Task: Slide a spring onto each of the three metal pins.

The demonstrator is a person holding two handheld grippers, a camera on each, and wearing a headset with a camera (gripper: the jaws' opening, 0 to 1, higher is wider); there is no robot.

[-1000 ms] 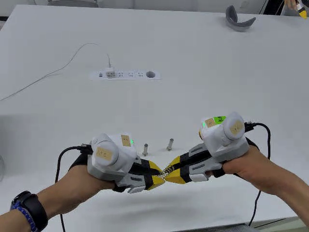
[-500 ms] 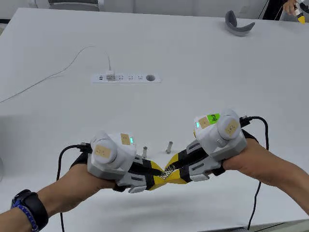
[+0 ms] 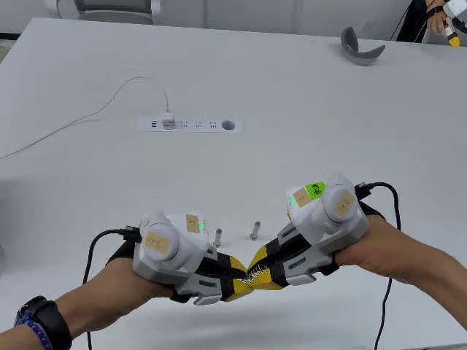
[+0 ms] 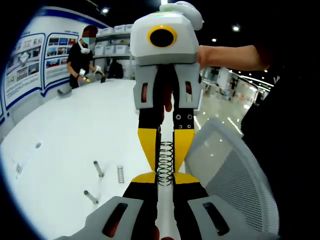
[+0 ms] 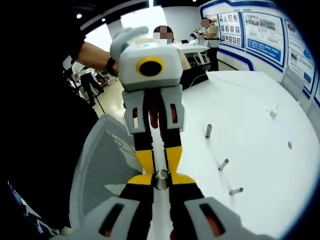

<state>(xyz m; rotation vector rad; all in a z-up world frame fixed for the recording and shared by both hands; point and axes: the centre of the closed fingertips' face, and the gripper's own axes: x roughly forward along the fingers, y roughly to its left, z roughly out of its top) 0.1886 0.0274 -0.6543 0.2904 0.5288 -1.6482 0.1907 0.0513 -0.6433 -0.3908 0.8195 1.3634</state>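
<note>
A small metal spring (image 3: 253, 275) is stretched between the two grippers just above the table's near edge. My left gripper (image 3: 243, 282) and right gripper (image 3: 263, 270) meet tip to tip, each shut on one end of it. From the left gripper view the spring (image 4: 165, 162) runs from my own yellow tips (image 4: 165, 180) up into the right gripper (image 4: 165, 147). The right gripper view looks straight down the spring's end (image 5: 161, 180). Two bare metal pins (image 3: 217, 237) (image 3: 255, 231) stand just behind the grippers. A third item (image 4: 120, 174) beside them looks coiled.
A white power strip (image 3: 190, 125) with a cable lies mid-table. A grey curved object (image 3: 363, 35) rests at the far right. A grey mesh chair (image 4: 225, 165) stands at the table's near edge. Another person works at the far end (image 4: 82, 55).
Both grippers stay joined on the spring and have drifted slightly toward the near edge; the right gripper has tilted a little more toward the left one. The pins have not moved.
</note>
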